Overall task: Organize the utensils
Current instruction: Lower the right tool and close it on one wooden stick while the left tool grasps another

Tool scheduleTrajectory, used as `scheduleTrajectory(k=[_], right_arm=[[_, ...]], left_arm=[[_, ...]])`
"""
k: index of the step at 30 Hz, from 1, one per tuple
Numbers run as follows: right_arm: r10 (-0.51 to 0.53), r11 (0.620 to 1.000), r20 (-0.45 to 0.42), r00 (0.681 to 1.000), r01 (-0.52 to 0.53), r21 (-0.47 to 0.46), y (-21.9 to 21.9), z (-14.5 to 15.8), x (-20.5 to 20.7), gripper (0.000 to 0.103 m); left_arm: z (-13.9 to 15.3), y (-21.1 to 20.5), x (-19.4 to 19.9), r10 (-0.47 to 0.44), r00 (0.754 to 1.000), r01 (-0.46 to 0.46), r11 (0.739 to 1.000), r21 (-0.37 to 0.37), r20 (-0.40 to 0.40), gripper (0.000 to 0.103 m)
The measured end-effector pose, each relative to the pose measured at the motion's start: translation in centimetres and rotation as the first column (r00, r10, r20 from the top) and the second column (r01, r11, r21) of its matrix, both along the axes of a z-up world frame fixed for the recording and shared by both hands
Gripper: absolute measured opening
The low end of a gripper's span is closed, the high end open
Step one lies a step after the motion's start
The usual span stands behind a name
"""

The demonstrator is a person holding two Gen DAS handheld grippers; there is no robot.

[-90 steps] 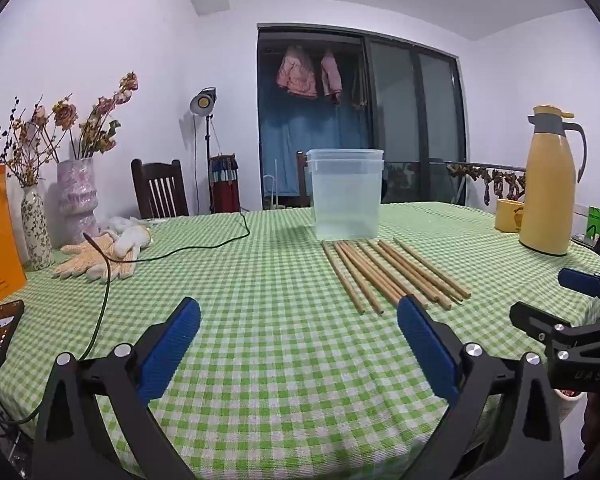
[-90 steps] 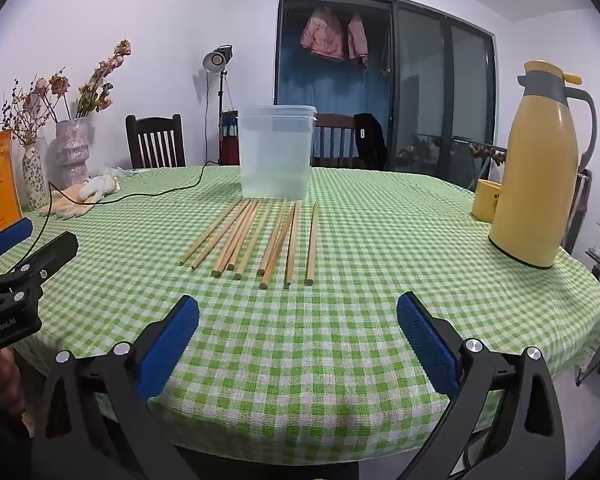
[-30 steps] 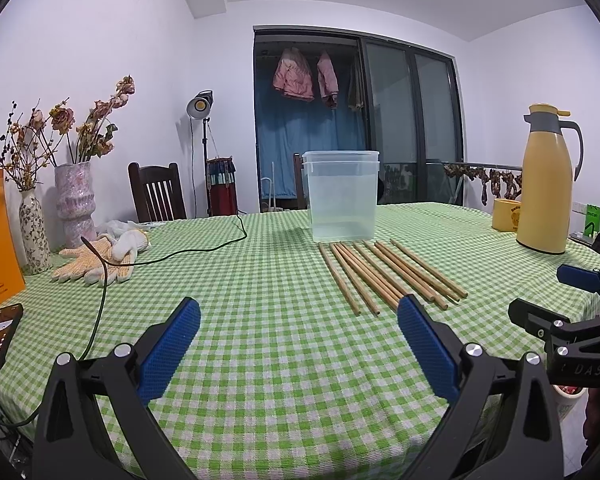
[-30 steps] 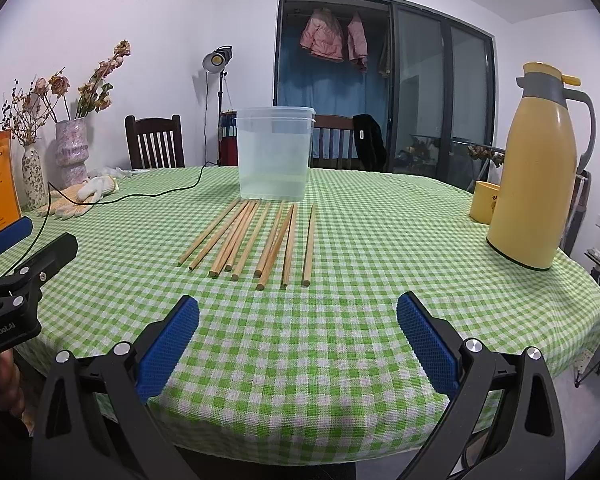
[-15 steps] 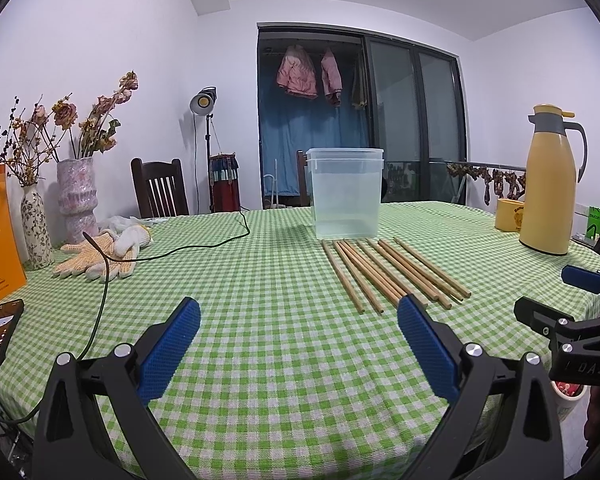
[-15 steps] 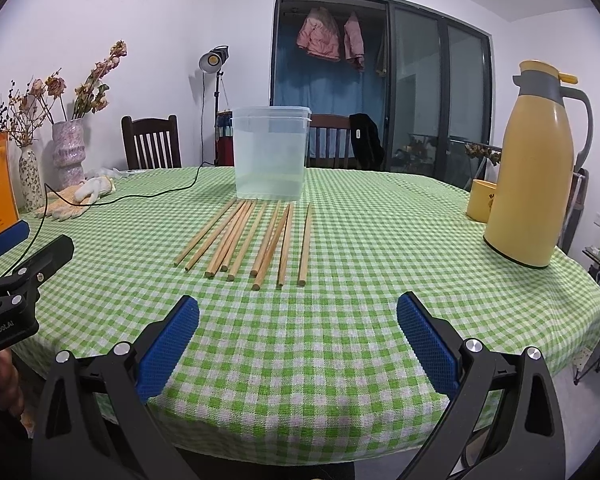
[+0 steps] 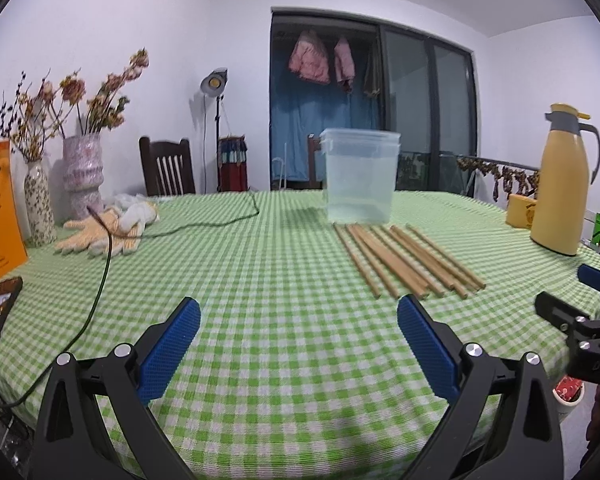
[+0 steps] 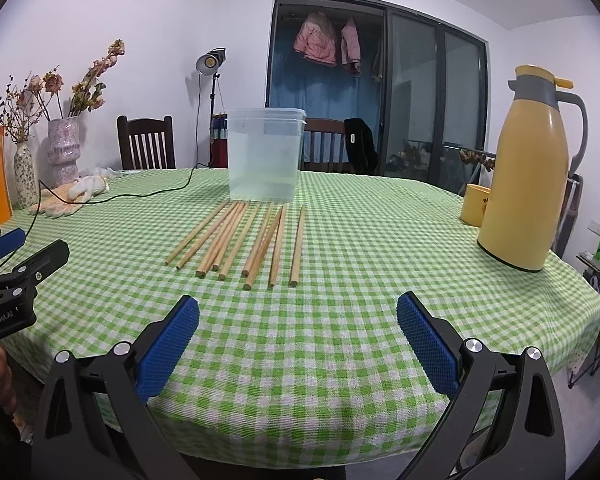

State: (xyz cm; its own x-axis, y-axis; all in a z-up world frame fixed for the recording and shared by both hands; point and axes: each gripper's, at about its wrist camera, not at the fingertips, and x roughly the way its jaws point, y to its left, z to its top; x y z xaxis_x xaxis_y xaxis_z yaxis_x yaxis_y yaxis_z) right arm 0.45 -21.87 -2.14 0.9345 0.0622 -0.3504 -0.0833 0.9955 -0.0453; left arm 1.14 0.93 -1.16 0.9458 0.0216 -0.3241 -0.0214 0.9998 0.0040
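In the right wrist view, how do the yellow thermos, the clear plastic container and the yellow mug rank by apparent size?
1. yellow thermos, partly because it is nearer
2. clear plastic container
3. yellow mug, partly hidden behind the thermos

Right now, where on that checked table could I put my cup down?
The tablecloth is bare between the chopsticks and the yellow jug, and also between the chopsticks and the black cable. It is crowded by the gloves and vases, and around the clear tub.
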Motion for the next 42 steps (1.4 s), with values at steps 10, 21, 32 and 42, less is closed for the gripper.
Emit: scheduleTrajectory(k=[10,21,32,42], right_arm=[[0.061,0.997,0.028,0.998,-0.062,0.05,-1.8,0.1,1.6,0.095],[0.086,0.992,-0.221,0.971,-0.063,0.109,-3.6,1.6,8.3,0.095],[0.139,0.988,-0.39,0.91,-0.102,0.113,-3.6,2.0,15.6,0.042],[0.172,0.984,-0.458,0.872,-0.177,0.031,-1.5,0.0,15.8,0.027]], left_arm=[[-1.1,-0.1,1.8,-0.005,0.997,0.005,1.0,-0.003,-0.071,0.096],[0.5,0.4,8.3,-0.07,0.963,0.046,0.994,-0.1,-0.259,0.096],[-0.4,-1.3,19.6,-0.114,0.834,0.055,0.991,-0.124,-0.539,0.073],[-1.4,-4.3,19.7,-0.147,0.815,0.15,0.988,-0.041,-0.56,0.051]])
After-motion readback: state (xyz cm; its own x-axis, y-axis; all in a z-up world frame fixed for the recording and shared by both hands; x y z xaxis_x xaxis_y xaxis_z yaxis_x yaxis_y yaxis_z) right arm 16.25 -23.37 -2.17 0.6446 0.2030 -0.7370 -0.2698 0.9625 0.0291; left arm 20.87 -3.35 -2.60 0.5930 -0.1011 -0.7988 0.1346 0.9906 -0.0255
